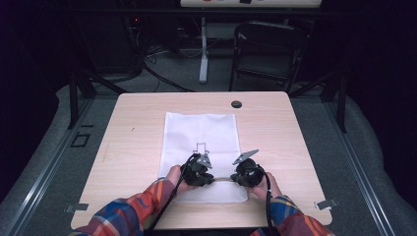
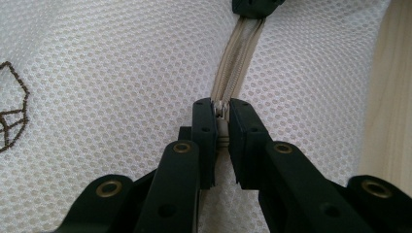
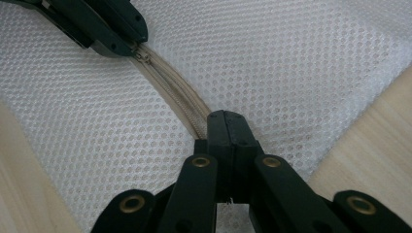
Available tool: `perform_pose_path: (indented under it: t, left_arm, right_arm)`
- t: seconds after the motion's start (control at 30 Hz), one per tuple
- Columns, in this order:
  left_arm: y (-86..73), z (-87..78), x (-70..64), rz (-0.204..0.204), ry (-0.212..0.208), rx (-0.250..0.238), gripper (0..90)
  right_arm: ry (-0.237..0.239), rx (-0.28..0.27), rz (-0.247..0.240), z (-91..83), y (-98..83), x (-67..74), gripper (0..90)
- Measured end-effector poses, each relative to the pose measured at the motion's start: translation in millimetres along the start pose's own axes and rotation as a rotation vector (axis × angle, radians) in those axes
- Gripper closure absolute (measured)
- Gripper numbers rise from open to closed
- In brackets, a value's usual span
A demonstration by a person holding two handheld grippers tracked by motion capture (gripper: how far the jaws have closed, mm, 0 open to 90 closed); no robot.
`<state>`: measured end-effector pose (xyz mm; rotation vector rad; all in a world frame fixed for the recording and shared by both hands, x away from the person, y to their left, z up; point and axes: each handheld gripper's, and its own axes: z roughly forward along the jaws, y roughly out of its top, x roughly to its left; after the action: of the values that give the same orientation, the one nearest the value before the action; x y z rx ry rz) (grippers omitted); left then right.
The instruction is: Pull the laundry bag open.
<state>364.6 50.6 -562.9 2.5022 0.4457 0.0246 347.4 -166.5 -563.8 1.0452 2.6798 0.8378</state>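
1. A white mesh bag (image 1: 201, 147) with a beige zipper (image 2: 238, 63) along its near edge and a dark line drawing lies flat mid-bench.
2. The left gripper (image 2: 221, 114) is clamped on the zipper's slider (image 2: 221, 109); the right gripper (image 3: 226, 121) is closed tight on the zipper tape.
3. Beyond the pale wooden bench (image 1: 133, 128): a folding chair (image 1: 268, 49), cables, grey floor.

left gripper (image 1: 205, 173): jaws clamped | right gripper (image 1: 237, 173): jaws closed | hands low, close together
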Motion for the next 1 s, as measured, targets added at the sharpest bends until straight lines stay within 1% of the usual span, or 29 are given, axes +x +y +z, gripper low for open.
perform_pose_path:
  t: [0.07,0.13,0.23,0.27,0.3,0.37,0.47,0.57,0.73,0.8,0.83,0.87,0.93,0.97,1.0]
  left_arm:
    - [-0.3,-1.7,-0.5,-0.005,0.006,0.011,81.8]
    - [-1.7,-3.9,0.2,-0.016,0.008,0.011,81.9]
    - [-1.9,-5.2,-0.7,-0.011,0.014,0.023,81.9]
    - [-2.3,-6.0,-1.0,-0.006,0.031,0.046,81.9]
    - [-5.0,-8.3,0.9,-0.015,0.034,0.047,81.9]
    - [-12.3,-13.9,6.3,-0.049,0.032,0.045,81.9]
    - [-18.3,-18.9,6.9,-0.051,0.036,0.046,81.8]
    - [-19.4,-20.5,6.5,-0.047,0.037,0.054,81.7]
    - [-23.9,-24.5,9.5,-0.059,0.035,0.058,81.7]
    - [-26.9,-27.0,11.0,-0.068,0.036,0.057,81.6]
    - [-28.4,-28.4,11.8,-0.065,0.039,0.063,81.6]
    - [-29.6,-29.4,11.9,-0.076,0.037,0.062,81.6]
    - [-31.8,-31.9,13.1,-0.072,0.039,0.065,81.6]
    - [-32.9,-32.6,13.0,-0.081,0.043,0.061,81.5]
    - [-34.1,-33.6,13.9,-0.081,0.039,0.062,81.5]
  right_arm:
    - [-0.002,-0.003,0.0,0.2,-0.1,0.3,90.0]
    - [-0.007,0.002,-0.007,0.0,0.1,0.5,90.0]
    - [-0.003,0.001,-0.007,0.0,0.0,0.7,90.0]
    - [-0.003,0.001,-0.006,0.0,0.0,0.8,90.0]
    - [-0.002,0.003,-0.007,-0.1,0.0,0.8,90.0]
    - [-0.003,-0.004,0.001,0.1,-0.5,0.9,90.0]
    - [0.002,-0.001,-0.001,-0.1,-0.4,-0.1,90.0]
    - [-0.001,0.004,-0.007,-0.2,0.1,0.3,90.0]
    - [0.001,0.001,-0.003,-0.1,-0.2,0.2,90.0]
    - [0.002,-0.002,-0.008,0.1,-0.3,-0.1,90.0]
    - [0.003,-0.002,-0.008,0.2,-0.3,-0.1,90.0]
    - [0.002,-0.002,-0.008,0.2,-0.2,-0.1,90.0]
    - [0.001,0.003,-0.012,-0.1,0.1,-0.1,90.0]
    - [-0.003,0.003,-0.011,0.0,0.2,0.3,90.0]
    - [0.003,0.002,-0.011,0.2,0.5,0.5,90.0]
